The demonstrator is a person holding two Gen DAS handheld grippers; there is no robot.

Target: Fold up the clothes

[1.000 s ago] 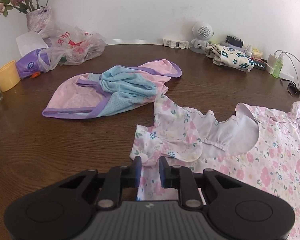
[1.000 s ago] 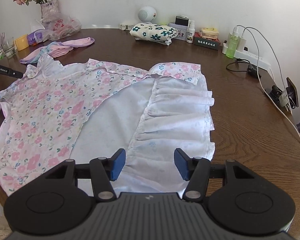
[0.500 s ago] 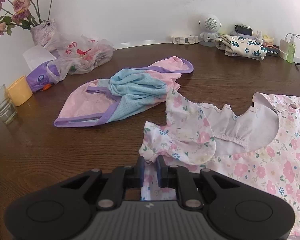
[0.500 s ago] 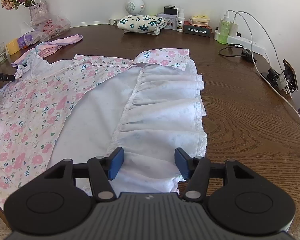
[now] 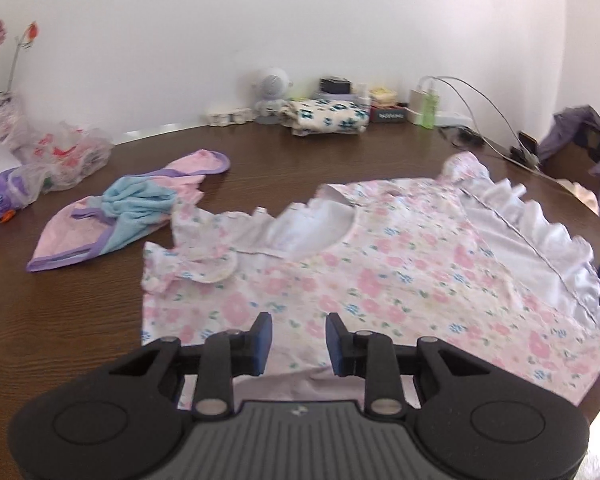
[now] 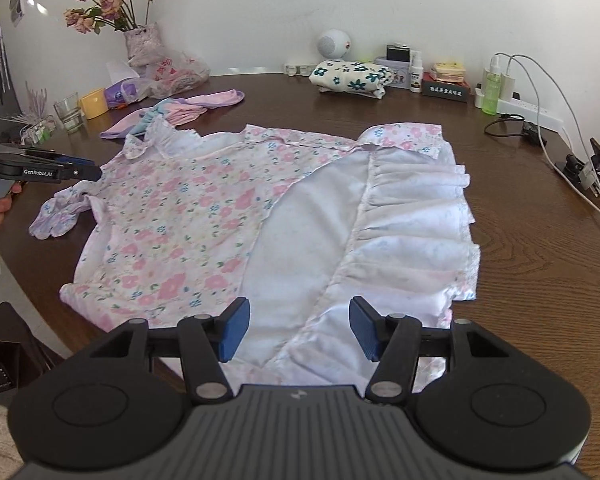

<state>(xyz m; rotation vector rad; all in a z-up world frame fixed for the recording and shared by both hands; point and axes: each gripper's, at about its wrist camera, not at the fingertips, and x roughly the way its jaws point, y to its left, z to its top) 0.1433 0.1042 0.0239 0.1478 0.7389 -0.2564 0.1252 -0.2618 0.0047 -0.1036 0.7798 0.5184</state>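
A pink floral dress (image 6: 188,216) lies spread on the round brown table (image 6: 540,264), its white ruffled hem turned up to show the white lining (image 6: 316,224). The dress also shows in the left wrist view (image 5: 380,280). My left gripper (image 5: 298,342) is open and empty, just above the dress's near edge. Its sleeve (image 5: 188,268) lies loose on the table. My right gripper (image 6: 296,328) is open and empty over the hem at the table's front. The left gripper also shows in the right wrist view (image 6: 88,172) beside the sleeve (image 6: 56,220).
A pink, purple and blue garment (image 5: 132,208) lies crumpled at the back left. A folded floral cloth (image 6: 352,80), a speaker (image 6: 334,44), bottles, boxes and cables (image 6: 540,92) line the back. A vase (image 6: 142,42), plastic bags (image 6: 172,74), a yellow cup and a glass (image 6: 68,114) stand at the left.
My left gripper has let go of the sleeve, opened, and pulled back and to the right. The right gripper stays open over the hem and has shifted slightly.
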